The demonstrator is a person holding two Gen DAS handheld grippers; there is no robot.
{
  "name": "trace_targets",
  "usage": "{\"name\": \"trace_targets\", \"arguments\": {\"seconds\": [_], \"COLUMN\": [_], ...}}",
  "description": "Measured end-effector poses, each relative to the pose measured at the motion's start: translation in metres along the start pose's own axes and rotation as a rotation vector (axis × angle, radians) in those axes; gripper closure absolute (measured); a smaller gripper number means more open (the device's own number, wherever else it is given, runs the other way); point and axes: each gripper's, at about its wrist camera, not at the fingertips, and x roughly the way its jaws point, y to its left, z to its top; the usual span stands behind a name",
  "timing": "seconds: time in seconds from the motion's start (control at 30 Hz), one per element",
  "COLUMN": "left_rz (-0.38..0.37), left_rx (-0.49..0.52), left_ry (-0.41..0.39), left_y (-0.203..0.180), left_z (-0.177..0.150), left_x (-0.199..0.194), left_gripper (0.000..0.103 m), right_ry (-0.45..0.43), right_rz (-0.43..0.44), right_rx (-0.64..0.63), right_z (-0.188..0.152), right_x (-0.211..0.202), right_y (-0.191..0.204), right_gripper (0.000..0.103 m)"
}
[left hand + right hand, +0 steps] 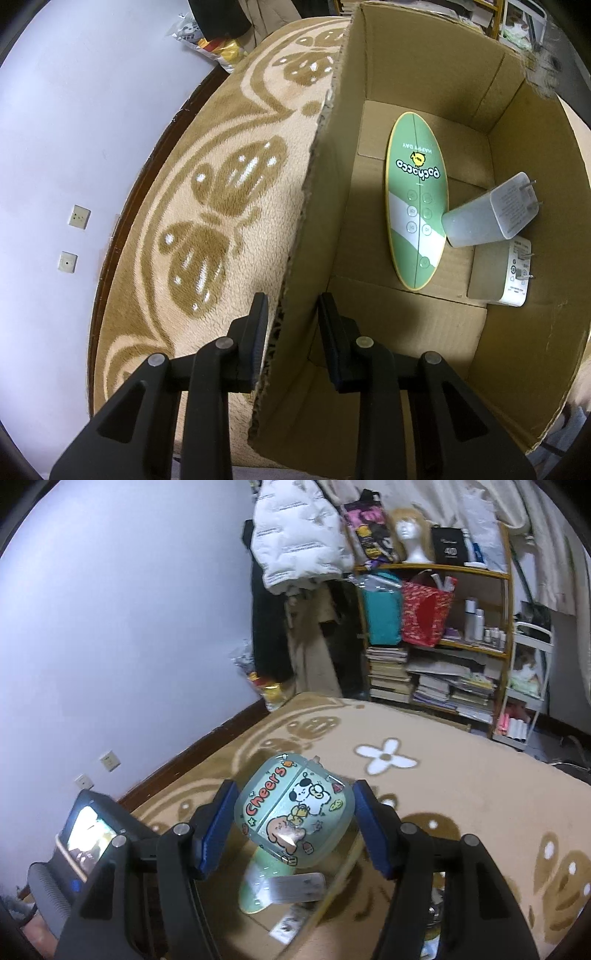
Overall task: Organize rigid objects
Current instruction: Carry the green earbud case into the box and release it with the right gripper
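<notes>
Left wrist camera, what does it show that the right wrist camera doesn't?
Only the left wrist view shows the cardboard box interior clearly: two white chargers beside a green oval remote, and the left gripper straddling the box wall. Only the right wrist view shows the right gripper with a green cartoon case between its fingers, plus the cluttered shelf. Both show the beige patterned blanket.

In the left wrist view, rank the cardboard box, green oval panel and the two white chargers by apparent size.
1. cardboard box
2. green oval panel
3. The tilted charger and the lower charger look alike; not ranked.
</notes>
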Motion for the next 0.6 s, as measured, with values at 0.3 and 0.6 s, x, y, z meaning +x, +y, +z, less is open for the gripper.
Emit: {"name": "trace_targets", "arguments": {"seconds": [0.3,0.6], "left_rz": [0.001,-0.005], "left_rx": [0.002,-0.006], "left_ry": [0.001,-0.005], "left_y": [0.001,0.004], "left_z": [-0.001,-0.001], "left_x": [0.000,-0.001], "left_gripper": [0.075,0.074], "right_ry": [0.104,0.132], "right_rz": [-0.013,-0.026], "right_rx": [-0.018,0.008], "right_z": [-0.024,-0.030], "right_x": [0.025,0.037], "right_y": [0.003,-0.008], "right_gripper": [0.036,0.036]}}
